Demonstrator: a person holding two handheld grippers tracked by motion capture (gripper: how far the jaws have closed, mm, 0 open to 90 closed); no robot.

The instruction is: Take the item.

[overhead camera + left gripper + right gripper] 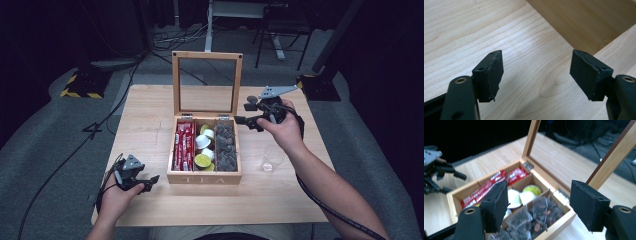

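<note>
Above tea box, right gripper, open jaws

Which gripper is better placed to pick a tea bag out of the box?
Right. The right gripper hangs open at the tea box's right edge, beside the tea bags. The left gripper sits low by the box's front corner.

Brightly lit table amid dark surroundings; soft blur in close views.

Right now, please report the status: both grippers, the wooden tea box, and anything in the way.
Left gripper open, empty, beside wooden tea box. Right gripper open, empty, near dark tea bags. Glass lid upright. Nothing blocking.
</note>
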